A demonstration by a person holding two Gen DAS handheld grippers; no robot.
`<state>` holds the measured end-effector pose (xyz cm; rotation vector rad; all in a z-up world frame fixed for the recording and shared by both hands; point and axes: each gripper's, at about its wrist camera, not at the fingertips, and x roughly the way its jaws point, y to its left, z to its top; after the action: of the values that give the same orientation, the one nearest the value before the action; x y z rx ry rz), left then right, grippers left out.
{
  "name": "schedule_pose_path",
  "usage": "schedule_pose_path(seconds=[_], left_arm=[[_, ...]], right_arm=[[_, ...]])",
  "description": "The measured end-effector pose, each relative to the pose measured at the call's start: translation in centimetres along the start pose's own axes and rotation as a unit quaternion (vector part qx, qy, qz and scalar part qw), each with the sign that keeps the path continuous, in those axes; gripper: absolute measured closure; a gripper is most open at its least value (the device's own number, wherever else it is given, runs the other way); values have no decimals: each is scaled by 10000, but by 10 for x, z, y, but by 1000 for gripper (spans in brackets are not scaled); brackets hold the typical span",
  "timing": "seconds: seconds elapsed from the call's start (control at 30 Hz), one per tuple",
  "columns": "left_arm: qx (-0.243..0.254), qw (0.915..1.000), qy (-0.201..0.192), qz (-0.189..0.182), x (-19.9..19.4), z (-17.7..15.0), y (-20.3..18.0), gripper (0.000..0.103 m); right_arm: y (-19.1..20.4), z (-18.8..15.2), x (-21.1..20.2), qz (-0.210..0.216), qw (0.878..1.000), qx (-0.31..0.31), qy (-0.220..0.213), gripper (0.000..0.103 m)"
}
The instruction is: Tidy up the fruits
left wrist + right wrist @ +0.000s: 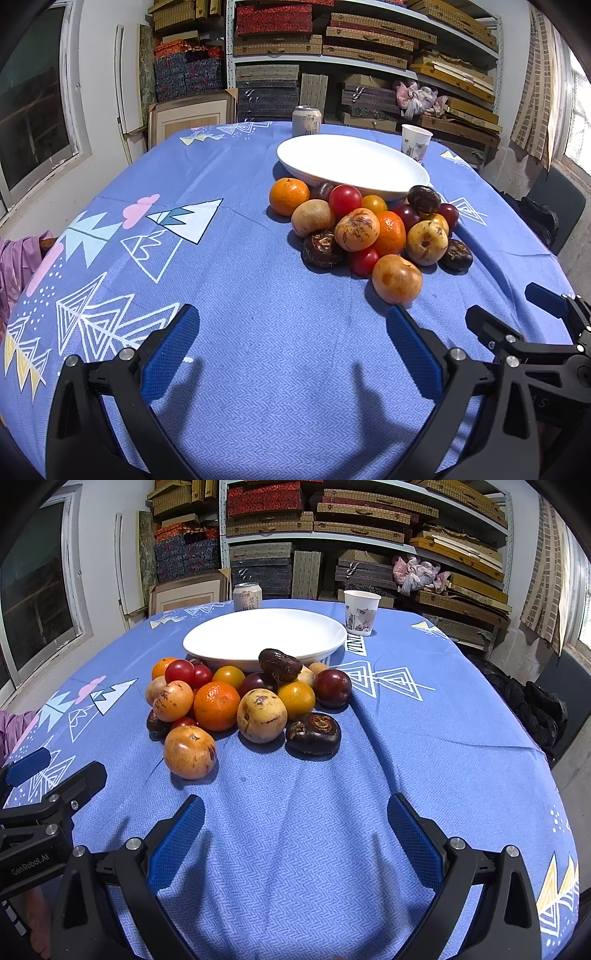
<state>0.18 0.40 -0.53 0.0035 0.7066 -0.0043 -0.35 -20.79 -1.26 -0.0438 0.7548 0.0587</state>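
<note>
L gripper wide apart, empty | R gripper wide apart, empty | fruit pile touching plate front | can, cup behind

White plate, blue tablecloth with white triangles, orange mandarin.

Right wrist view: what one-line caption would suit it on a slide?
Open right gripper hovers over a blue tablecloth before a fruit pile heaped beside an empty white plate.
</note>
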Motion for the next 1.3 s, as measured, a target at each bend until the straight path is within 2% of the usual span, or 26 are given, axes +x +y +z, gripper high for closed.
schedule_pose_path(seconds=[0.73, 1.1, 1.3], left_arm=[[-8, 10000, 7, -4, 0, 1, 0, 4], [253, 9997, 8, -23, 0, -10, -12, 4], [150, 9998, 99, -25, -2, -6, -9, 4]], right_arm=[[-1, 2, 0, 5, 10000, 5, 22, 3], [-9, -5, 7, 222, 9991, 322, 169, 3], [-3, -3, 11, 222, 9990, 123, 370, 3]])
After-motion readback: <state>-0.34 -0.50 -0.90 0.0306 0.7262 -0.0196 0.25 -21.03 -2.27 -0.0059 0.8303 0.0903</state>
